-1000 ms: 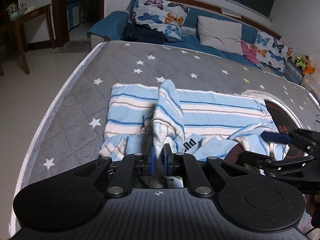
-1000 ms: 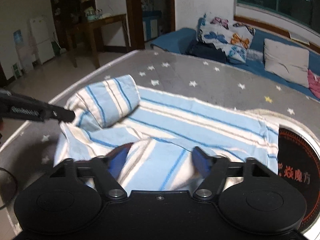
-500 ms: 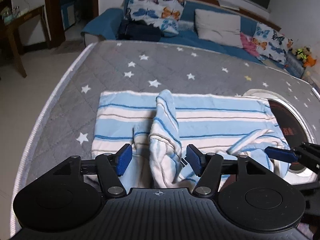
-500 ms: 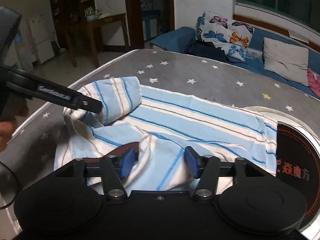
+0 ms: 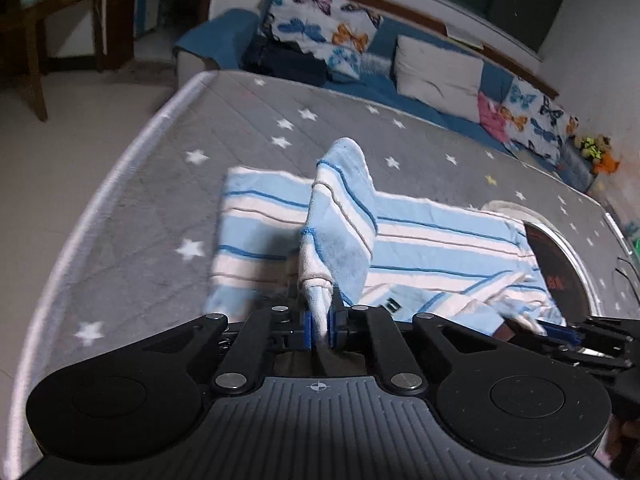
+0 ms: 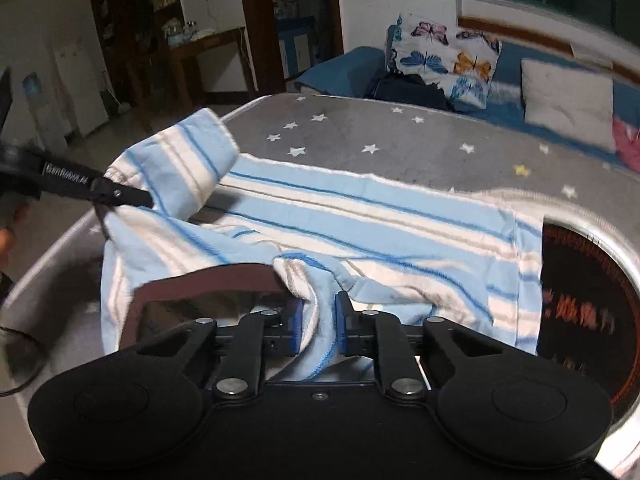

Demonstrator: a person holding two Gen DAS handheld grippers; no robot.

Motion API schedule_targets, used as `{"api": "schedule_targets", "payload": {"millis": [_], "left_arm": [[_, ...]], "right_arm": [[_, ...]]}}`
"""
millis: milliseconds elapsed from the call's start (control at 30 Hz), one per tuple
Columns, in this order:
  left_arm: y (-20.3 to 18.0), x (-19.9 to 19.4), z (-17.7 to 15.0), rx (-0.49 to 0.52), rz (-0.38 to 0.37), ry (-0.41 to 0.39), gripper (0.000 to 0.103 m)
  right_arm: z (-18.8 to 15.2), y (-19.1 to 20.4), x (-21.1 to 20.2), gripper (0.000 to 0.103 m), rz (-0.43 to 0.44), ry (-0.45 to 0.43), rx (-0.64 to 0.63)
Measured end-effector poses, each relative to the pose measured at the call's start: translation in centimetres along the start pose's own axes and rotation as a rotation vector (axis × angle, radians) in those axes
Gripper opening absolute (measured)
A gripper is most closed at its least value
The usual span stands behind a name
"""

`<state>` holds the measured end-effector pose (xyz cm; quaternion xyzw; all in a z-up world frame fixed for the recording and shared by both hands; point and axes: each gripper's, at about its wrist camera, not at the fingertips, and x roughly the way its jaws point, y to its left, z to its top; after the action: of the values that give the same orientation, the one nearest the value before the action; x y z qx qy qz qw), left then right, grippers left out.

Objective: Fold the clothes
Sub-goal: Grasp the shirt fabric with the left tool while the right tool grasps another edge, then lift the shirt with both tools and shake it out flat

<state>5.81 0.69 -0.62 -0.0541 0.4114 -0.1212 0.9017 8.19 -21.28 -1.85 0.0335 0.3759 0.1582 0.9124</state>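
Striped garment [image 5: 420,240], pale blue and white, spread across the grey star-patterned mattress [image 5: 160,200], near edge bunched and partly lifted. At its right end, overlapping a round dark disc with red lettering [image 6: 580,280] that lies on the mattress. Step in hand, by judgement: gripping the near edge at two points to begin a fold away from the holder. Left gripper [image 5: 319,324] just closed, clamped on a raised sleeve-like flap that stands upright above its pads. Right gripper [image 6: 316,326] also just closed, pinching a thick bunch of the hem between blue fingers [image 6: 295,328]. Next, probably: lifting both pinched points together, carrying them toward the far edge, keeping the cloth taut and level, laying it flat before release. No containers anywhere in view; nothing to report inside any.
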Motion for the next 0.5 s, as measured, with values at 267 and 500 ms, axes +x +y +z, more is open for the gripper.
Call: {"api": "schedule_targets", "payload": {"millis": [267, 500], "left_arm": [[2.7, -1.5, -2.1, -0.018, 0.029, 0.022, 0.008], [2.8, -1.7, -1.9, -0.014, 0.014, 0.023, 0.040]], "right_arm": [[-1.6, -1.4, -0.4, 0.015, -0.057, 0.021, 0.015], [-0.5, 0.6, -0.3, 0.043, -0.072, 0.014, -0.075]]}}
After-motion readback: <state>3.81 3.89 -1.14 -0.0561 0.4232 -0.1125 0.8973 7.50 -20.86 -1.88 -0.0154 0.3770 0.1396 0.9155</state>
